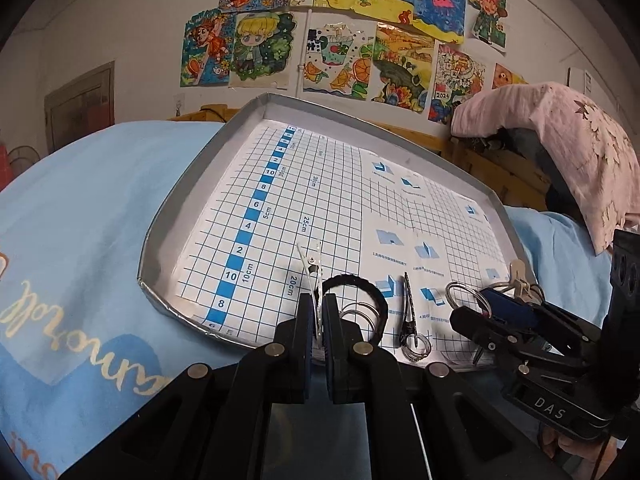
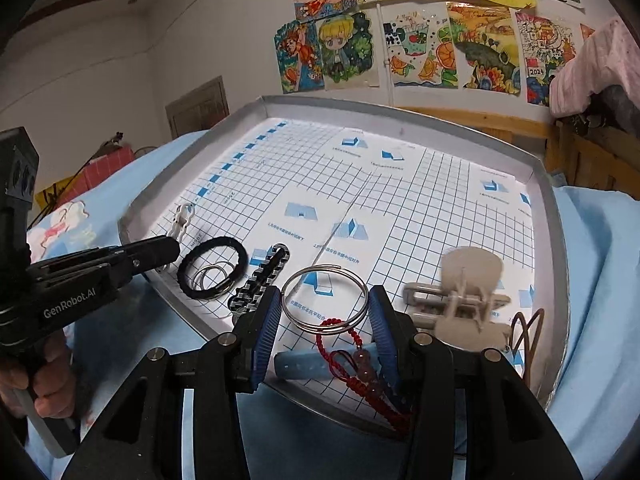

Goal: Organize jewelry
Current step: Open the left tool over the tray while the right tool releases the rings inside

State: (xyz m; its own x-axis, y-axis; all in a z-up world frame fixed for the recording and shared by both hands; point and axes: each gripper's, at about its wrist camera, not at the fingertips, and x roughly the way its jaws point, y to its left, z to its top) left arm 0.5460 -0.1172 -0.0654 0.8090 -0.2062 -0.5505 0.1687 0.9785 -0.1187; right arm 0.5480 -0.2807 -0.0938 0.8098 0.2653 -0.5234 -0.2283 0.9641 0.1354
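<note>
- The left hand-held gripper [image 1: 319, 320] was clenched on a white clip [image 1: 311, 268], over the tray [image 1: 160, 216].
- The right hand-held gripper [image 2: 325, 324] stood released around a metal ring [image 2: 325, 300].
- Next move, I judge: lay the clip down in a free place.

The tray [image 2: 554, 240] has a grey rim and a white liner ruled in a blue grid with a column of solid blue squares at 10 o'clock. On it lie a black braided hair tie [image 2: 212, 268], a silver ring [image 2: 324, 300], a red knotted cord bracelet [image 2: 360, 364] with pinkish beads, a pale blue bar [image 2: 300, 366] and a beige claw clip [image 2: 464, 300]. The bed sheet [image 1: 80, 208] is light blue with cream lettering. Both hand-held grippers are black with blue ribbed pads [image 2: 266, 336].
</note>
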